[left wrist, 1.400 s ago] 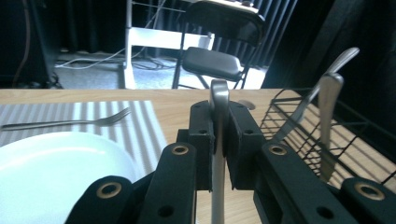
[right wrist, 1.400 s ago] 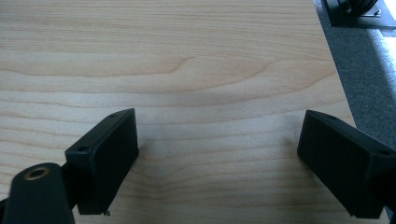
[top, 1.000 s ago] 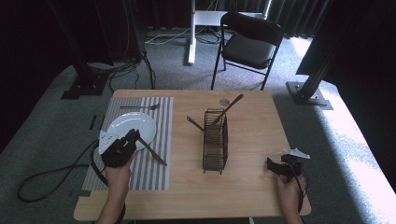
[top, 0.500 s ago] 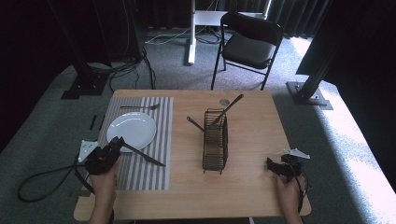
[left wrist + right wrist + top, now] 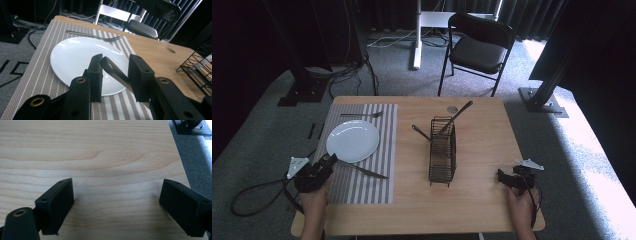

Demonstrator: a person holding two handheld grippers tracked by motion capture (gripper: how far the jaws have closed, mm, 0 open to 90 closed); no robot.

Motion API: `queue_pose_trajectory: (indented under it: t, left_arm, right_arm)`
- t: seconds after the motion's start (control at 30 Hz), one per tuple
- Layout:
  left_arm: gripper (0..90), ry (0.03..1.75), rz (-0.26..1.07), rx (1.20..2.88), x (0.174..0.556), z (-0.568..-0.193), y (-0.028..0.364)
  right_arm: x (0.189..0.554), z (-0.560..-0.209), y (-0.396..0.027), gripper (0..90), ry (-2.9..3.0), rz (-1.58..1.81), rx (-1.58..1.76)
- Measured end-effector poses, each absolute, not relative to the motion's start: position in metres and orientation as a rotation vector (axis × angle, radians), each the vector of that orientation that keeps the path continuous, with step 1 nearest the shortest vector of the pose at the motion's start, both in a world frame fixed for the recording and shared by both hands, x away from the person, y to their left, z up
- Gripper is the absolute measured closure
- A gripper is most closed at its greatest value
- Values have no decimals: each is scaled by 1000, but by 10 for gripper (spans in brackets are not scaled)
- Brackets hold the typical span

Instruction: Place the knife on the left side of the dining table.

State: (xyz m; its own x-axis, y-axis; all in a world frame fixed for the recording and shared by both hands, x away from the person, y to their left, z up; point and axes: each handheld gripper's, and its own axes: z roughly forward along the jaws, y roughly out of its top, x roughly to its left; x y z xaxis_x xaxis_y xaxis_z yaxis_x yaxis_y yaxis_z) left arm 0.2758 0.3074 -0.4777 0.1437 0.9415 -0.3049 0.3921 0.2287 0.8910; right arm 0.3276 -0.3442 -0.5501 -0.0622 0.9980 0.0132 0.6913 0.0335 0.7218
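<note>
Left tool (image 5: 113, 75) lower left of high view, jaws just opening, knife (image 5: 113, 72) handle loose between them; blade runs right toward rack (image 5: 442, 150). Right tool (image 5: 117, 202) released.

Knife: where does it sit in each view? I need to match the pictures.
High view: the knife lies on the placemat below the plate, its handle end at the left gripper.
Left gripper view: the knife is between the jaws, which have just been opening, with the plate behind.
Right gripper view: bare table ahead.
Shared landmark: the plate; the table links the right gripper view.
</note>
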Motion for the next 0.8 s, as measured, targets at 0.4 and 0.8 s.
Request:
queue_pose_trajectory:
  t: [0.4, 0.8]
  left_arm:
    - [631, 1469, 499, 1333, 288, -508, 337]
    - [575, 1530, 505, 1441, 295, -526, 348]
  right_arm:
    - [328, -550, -344, 118, 1807, 784, 1707]
    - [328, -550, -344, 118, 1807, 784, 1707]
